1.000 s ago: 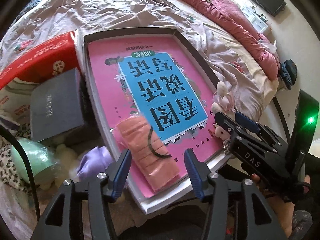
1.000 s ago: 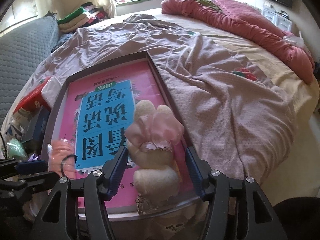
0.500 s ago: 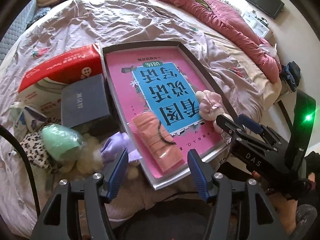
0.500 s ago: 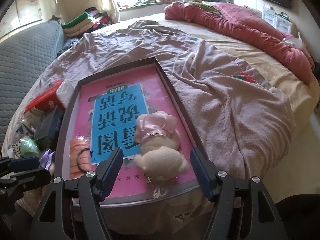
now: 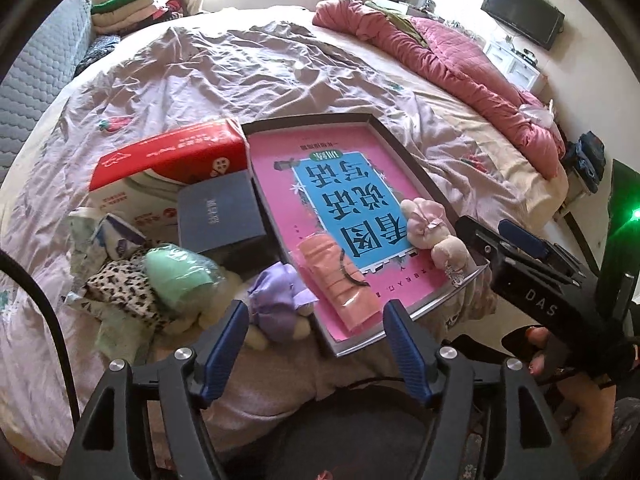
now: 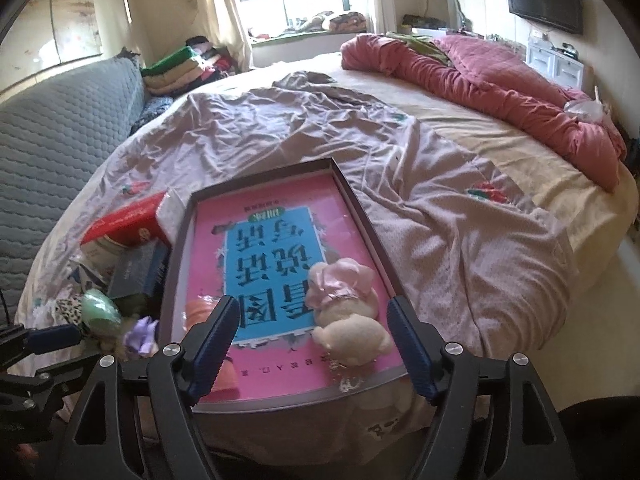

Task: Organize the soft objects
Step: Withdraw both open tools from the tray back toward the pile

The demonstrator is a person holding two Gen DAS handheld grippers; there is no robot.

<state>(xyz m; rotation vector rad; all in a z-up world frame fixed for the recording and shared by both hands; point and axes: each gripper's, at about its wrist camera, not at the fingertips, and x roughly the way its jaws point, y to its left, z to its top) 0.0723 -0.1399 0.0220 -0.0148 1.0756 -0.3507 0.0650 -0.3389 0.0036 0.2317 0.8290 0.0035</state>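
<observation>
One salmon cloth roll [image 5: 340,280] lies lengthwise along the tray's [image 5: 404,152] long side.

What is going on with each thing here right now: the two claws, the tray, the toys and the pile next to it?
Left gripper: jaws opening, nothing between them.
Right gripper: jaws opening, above the toy, not touching it.
Tray: flat on the bed, pink book inside.
Plush toy: lying in the tray.
Orange cloth: lying in the tray.
Purple plush: on the bed beside the tray.
Red box: in the pile, closed.
</observation>
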